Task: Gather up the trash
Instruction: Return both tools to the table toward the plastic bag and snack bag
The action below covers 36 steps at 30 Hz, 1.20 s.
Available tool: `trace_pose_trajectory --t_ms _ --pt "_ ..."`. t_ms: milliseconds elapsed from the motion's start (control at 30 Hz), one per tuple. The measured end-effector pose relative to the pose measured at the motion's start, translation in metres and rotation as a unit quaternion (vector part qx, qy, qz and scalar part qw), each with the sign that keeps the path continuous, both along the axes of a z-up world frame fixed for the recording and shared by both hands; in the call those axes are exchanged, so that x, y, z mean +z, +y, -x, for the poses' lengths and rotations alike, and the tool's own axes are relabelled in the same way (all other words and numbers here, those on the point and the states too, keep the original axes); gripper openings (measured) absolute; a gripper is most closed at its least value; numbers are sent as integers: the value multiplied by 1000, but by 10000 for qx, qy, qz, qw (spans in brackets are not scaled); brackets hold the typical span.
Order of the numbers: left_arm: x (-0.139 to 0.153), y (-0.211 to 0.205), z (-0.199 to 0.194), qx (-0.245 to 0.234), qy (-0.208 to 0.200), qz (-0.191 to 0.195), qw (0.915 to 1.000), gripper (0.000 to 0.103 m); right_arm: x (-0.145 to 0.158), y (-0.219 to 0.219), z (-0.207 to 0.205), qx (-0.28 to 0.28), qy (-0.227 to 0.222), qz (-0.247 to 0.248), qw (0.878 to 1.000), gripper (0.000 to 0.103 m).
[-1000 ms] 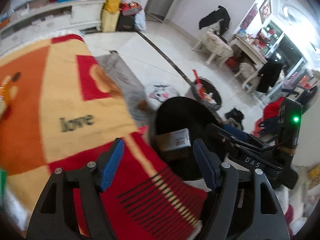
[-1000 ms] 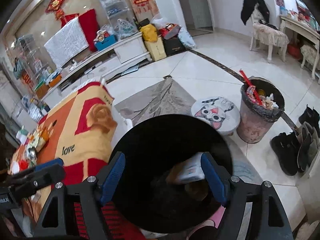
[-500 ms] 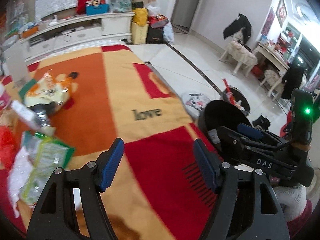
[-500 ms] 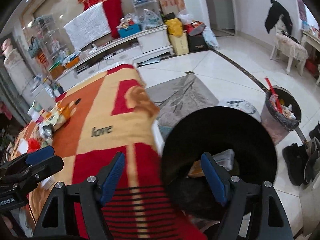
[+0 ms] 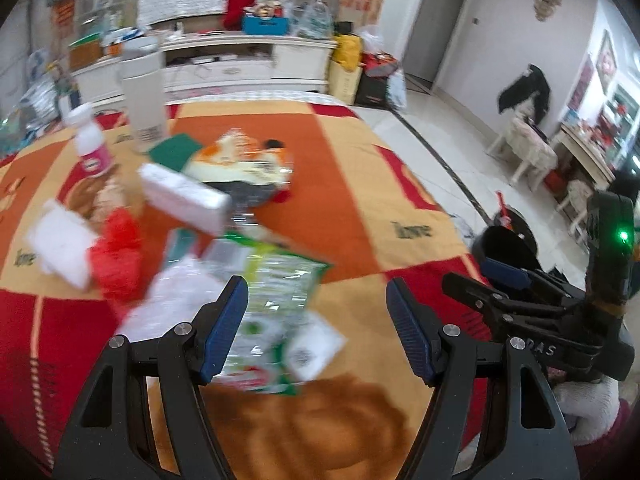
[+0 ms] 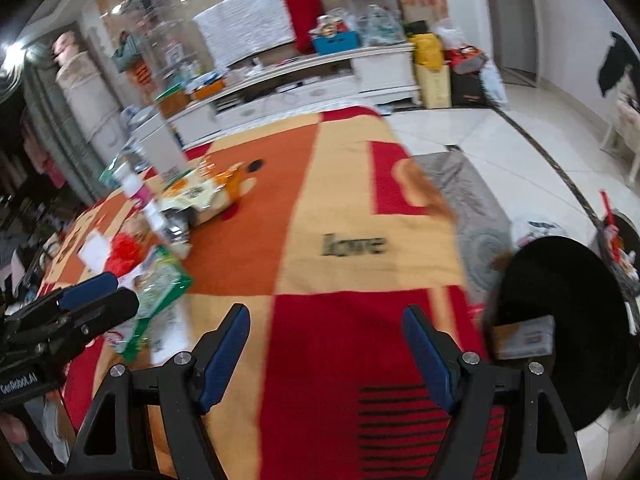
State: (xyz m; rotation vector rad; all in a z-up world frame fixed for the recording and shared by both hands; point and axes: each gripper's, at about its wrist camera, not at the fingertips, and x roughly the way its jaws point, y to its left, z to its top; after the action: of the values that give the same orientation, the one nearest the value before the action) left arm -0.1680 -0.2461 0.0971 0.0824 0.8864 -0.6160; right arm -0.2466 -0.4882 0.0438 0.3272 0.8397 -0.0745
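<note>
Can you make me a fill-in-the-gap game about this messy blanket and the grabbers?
1. The word printed on the blanket is ____.
2. The jaws of the left gripper are open and hold ____.
3. The wrapper nearest the left gripper is mostly ____ and white.
4. The black bin sits off the blanket's ____ edge in the right wrist view.

Missing words: love; nothing; green; right

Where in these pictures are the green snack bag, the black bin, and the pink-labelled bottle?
green snack bag (image 5: pixel 276 280), left wrist view, on its crinkled middle.
black bin (image 6: pixel 560 280), right wrist view, on its dark inner wall.
pink-labelled bottle (image 5: pixel 93 148), left wrist view, on its label.
</note>
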Motion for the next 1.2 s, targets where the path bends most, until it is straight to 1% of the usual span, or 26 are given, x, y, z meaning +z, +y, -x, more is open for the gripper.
trace_pose_trajectory --t_ms 200,333,400,500,567,600,667,733,833,867,933,1067,1200 --pt "-4 53 -22 572 90 -46 9983 71 1 42 -22 497 42 -9 9988 76" --pt "-8 92 -34 935 165 -30 9955 71 6 71 -35 877 22 -52 9961 76" --pt "-12 113 -41 1107 287 5 9934 71 7 82 -38 1034 8 -63 9946 76" --pt "-17 133 -44 1184 473 92 9918 71 8 100 -48 1233 3 -52 9924 76" --pt "-19 139 -44 1086 625 223 9919 71 7 107 -53 1299 20 -54 9915 76" --pt "-21 141 -43 954 704 337 9924 71 6 110 -54 1317 34 -61 9913 76" --pt "-23 138 -41 693 813 444 9933 71 2 114 -58 1330 90 -75 9910 77" --pt "-28 131 -40 333 930 447 9941 71 -1 115 -60 1315 182 -60 9911 77" --pt "-35 121 -42 -79 1028 382 9939 71 -6 111 -61 1259 297 -52 9916 77" --pt "-39 116 -43 -244 1053 349 9935 71 -7 109 -61 1228 317 -57 9919 77" --pt "-45 112 -47 -408 1088 321 9927 71 -9 103 -59 1153 344 -78 9927 77" --pt "-54 104 -64 -817 1190 482 9884 71 -10 93 -56 1044 391 -104 9937 77" --pt "-59 97 -76 -1017 1329 547 9844 71 -12 87 -54 970 432 -119 9943 77"
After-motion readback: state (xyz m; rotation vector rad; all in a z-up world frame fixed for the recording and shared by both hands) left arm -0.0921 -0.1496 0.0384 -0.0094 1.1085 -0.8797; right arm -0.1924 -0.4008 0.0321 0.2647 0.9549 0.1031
